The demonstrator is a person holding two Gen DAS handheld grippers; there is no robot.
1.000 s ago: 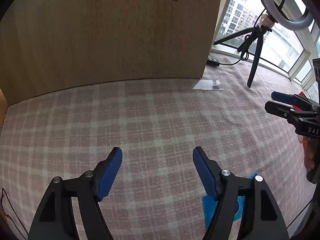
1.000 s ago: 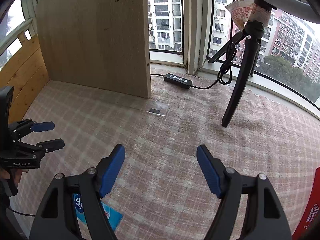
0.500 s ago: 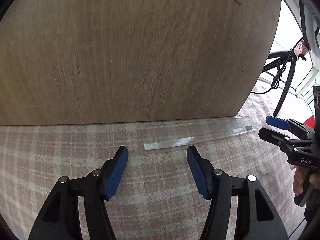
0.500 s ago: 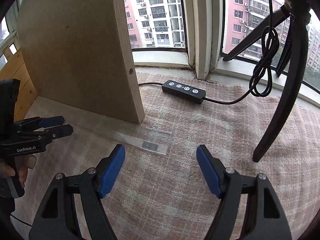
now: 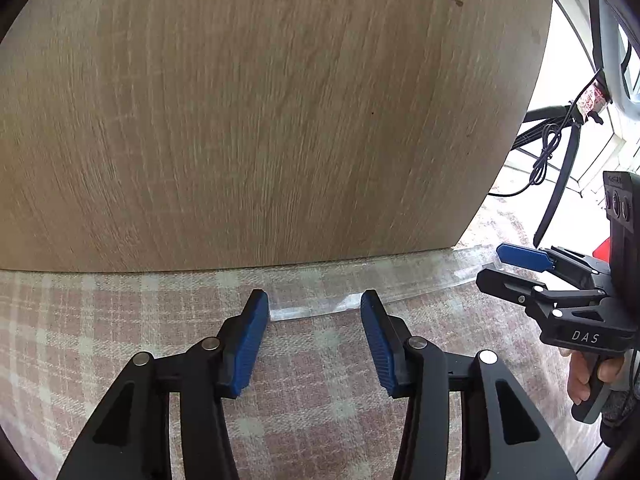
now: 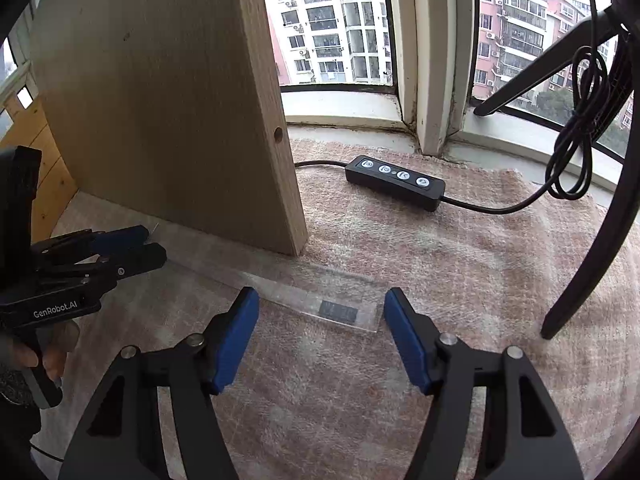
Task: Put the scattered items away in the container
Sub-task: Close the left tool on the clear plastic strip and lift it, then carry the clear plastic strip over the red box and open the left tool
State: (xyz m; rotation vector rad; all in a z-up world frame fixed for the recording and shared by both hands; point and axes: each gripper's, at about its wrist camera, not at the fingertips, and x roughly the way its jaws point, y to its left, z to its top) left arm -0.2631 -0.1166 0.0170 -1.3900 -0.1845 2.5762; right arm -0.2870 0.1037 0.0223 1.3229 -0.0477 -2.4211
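Note:
A clear plastic ruler lies flat on the pink plaid cloth along the foot of a wooden board. My left gripper is open, with its tips at the ruler's left end. In the right wrist view the ruler has a dark label near its right end. My right gripper is open, with its tips on either side of that end. Each gripper shows in the other's view: the right one at the ruler's far end, the left one beside the board. No container is in view.
A black inline controller with its cable lies on the cloth behind the board. A black tripod leg stands at the right. The window sill runs along the back. A wooden side wall is at the left.
Both grippers have moved forward to the board and down toward the ruler, one at each end. A blue packet seen near the left gripper a second ago is out of view.

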